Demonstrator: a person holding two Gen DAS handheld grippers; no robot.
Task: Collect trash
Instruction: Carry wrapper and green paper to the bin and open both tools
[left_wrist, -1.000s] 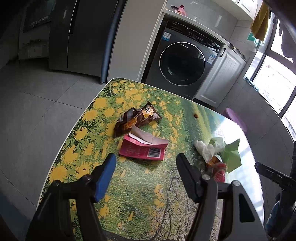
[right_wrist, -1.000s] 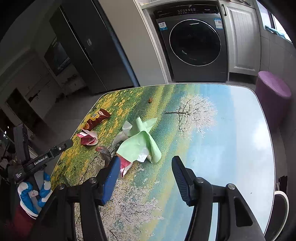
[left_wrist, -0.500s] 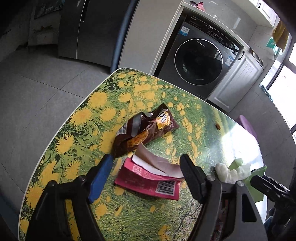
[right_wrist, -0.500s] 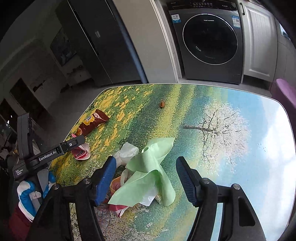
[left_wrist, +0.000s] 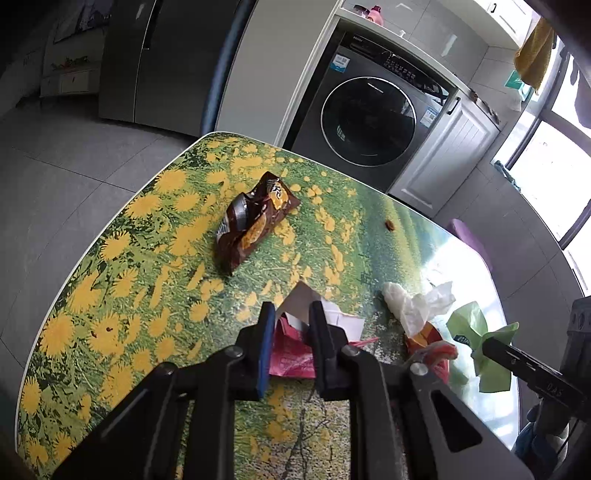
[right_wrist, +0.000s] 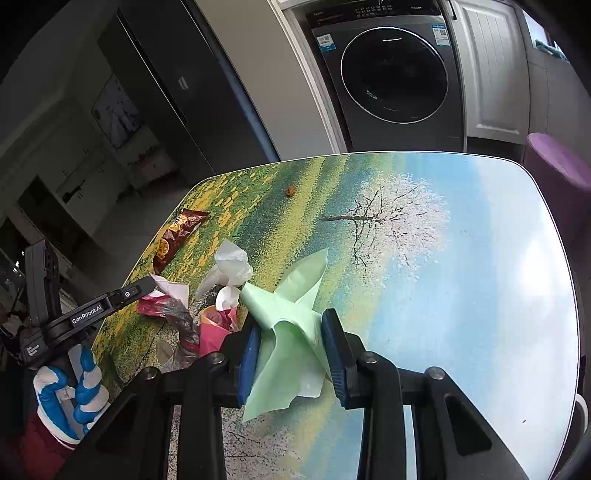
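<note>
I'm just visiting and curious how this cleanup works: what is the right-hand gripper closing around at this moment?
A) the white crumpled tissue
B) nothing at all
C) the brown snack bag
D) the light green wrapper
D: in the right wrist view the right gripper has its two blue-padded fingers on either side of the light green wrapper, while the brown snack bag lies far off near the table edge.
</note>
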